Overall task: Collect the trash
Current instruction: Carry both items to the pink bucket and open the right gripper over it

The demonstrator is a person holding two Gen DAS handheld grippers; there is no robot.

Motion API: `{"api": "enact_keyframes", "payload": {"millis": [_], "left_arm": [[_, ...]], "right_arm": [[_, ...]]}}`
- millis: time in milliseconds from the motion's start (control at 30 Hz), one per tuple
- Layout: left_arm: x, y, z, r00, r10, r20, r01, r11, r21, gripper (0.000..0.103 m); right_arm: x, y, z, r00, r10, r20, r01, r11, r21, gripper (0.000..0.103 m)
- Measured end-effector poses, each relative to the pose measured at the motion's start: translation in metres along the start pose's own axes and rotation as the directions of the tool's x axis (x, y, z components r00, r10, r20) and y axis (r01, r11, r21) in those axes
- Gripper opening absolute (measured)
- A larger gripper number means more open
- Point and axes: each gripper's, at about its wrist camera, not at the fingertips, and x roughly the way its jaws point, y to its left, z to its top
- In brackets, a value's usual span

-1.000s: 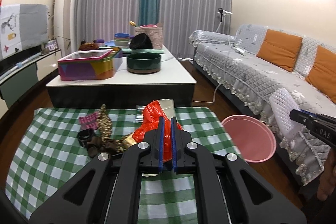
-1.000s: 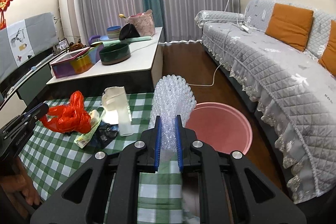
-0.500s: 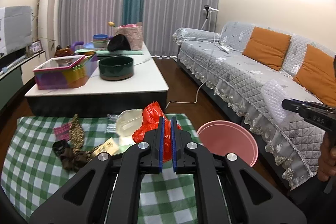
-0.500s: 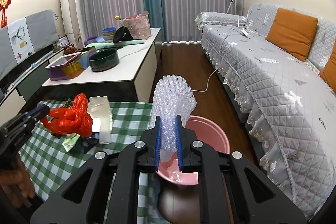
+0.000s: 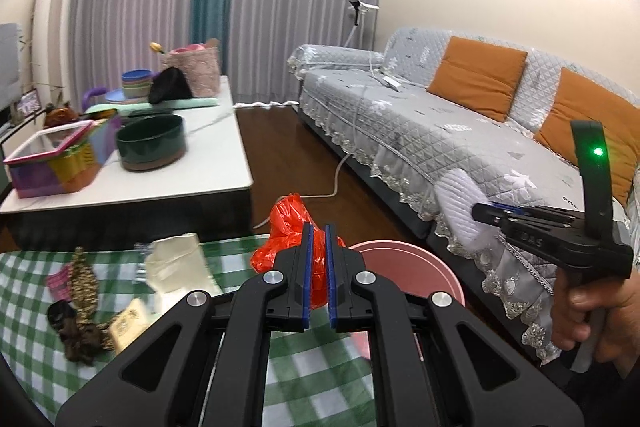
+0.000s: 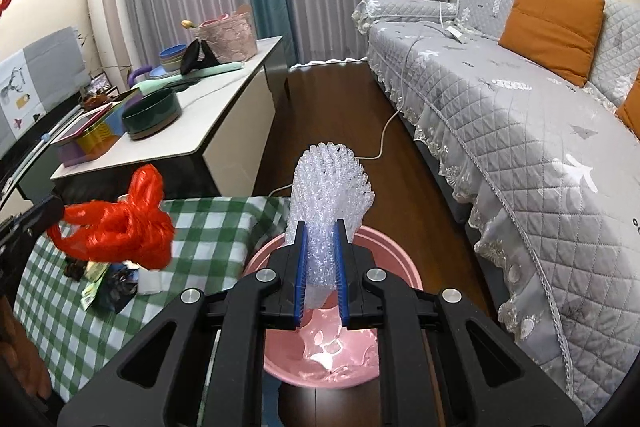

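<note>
Living room, checked counter [image 6: 208, 227] at 9 o'clock. Right tongs [image 6: 320, 267] pinched on bubble wrap [image 6: 330, 187], upright, straight above pink bin [image 6: 280, 373]. Left tongs [image 5: 317, 267] clamped on red bag [image 5: 294, 223], bin [image 5: 416, 271] at 2 o'clock; right nearer.

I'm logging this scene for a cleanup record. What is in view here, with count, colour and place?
crumpled plastic bag: one, red, held in left gripper.
bubble wrap piece: one, clear, held in right gripper above the basin.
round plastic basin: one, pink, on floor beside checked table.
checked tablecloth: one, green-white, foreground table.
loose litter: several, brown and cream, on the cloth.
round bowl: one, dark green, white coffee table.
quilted sofa: one, grey, right side.
cushions: two, orange, on sofa.
hand: one, holding right gripper.
</note>
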Motion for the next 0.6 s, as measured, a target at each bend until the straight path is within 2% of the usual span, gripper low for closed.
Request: {"api": "enact_keyframes", "payload": {"millis": [300, 600], "left_arm": [[0.053, -0.024, -0.01, 0.996, -0.067, -0.058, 0.069, 0.997, 0.026, 0.006], [0.103, -0.043, -0.025, 0.984, -0.119, -0.134, 0.124, 0.992, 0.031, 0.006]], "right_arm": [[0.03, -0.011, 0.007, 1.0, -0.021, -0.016, 0.021, 1.0, 0.004, 0.013], [0.049, -0.021, 0.001, 0.998, -0.029, -0.059, 0.03, 0.999, 0.012, 0.013]]}}
